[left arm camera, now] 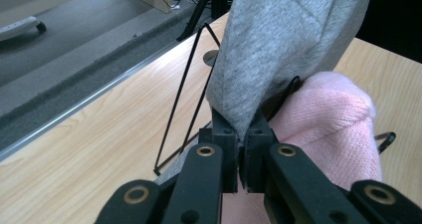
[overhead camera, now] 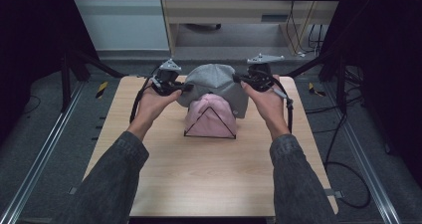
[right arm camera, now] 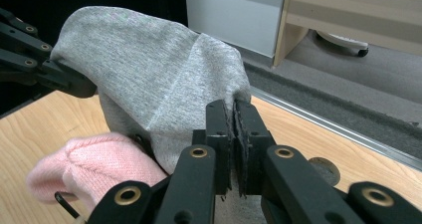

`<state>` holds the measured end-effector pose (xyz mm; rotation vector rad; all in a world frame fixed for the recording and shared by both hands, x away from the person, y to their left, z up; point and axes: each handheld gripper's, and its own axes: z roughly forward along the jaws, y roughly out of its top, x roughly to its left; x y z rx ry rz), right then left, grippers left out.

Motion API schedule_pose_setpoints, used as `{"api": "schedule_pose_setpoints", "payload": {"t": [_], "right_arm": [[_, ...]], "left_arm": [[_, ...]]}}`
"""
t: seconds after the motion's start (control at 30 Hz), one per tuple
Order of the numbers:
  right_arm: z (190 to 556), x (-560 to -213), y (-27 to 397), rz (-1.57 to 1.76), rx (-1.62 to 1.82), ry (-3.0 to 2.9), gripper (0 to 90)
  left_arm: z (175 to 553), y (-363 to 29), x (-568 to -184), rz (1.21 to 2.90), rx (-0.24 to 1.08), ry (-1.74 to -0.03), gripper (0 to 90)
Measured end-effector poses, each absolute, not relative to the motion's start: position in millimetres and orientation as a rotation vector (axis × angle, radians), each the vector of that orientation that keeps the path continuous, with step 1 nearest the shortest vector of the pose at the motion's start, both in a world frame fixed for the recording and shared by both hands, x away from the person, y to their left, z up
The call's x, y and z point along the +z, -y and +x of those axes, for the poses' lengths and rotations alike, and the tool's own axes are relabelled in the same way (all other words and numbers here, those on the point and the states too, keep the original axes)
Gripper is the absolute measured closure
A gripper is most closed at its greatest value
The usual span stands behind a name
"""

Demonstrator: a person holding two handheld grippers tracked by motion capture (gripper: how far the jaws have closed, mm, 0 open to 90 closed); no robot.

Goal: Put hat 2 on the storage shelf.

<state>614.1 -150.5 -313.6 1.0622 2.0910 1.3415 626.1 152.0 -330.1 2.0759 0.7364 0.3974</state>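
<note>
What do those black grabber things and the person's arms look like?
Each hand carries a black gripper: the left gripper and the right gripper. Both have two flat black jaws on hinged bars with brass-coloured rivets, a grey three-cornered plate on top, and a black cable trailing back. The person wears dark grey denim sleeves.

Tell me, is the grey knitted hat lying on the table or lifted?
Lifted: the grey knitted hat hangs stretched between the left gripper and right gripper, above the pink knitted hat.
</note>
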Motion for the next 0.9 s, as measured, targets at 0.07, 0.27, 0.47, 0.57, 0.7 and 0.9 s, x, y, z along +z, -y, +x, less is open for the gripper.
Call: {"api": "schedule_pose_setpoints", "payload": {"t": [0.07,0.27,0.47,0.57,0.7,0.9], "right_arm": [[614,-315,150,1.062,1.337,-2.094,86.3],[609,-323,148,1.067,1.319,-2.115,86.2],[607,-329,146,1.063,1.299,-2.133,86.2],[608,-333,146,1.064,1.287,-2.142,86.2],[608,-337,146,1.070,1.288,-2.146,86.2],[607,-337,142,1.062,1.294,-2.147,86.1]], "left_arm": [[625,-152,-333,2.081,0.400,-0.739,86.8],[622,-157,-344,2.082,0.382,-0.761,86.8],[619,-158,-354,2.090,0.370,-0.773,86.8],[620,-160,-358,2.090,0.365,-0.780,86.8],[622,-163,-364,2.095,0.361,-0.794,86.8],[624,-167,-372,2.093,0.370,-0.839,86.9]]}}
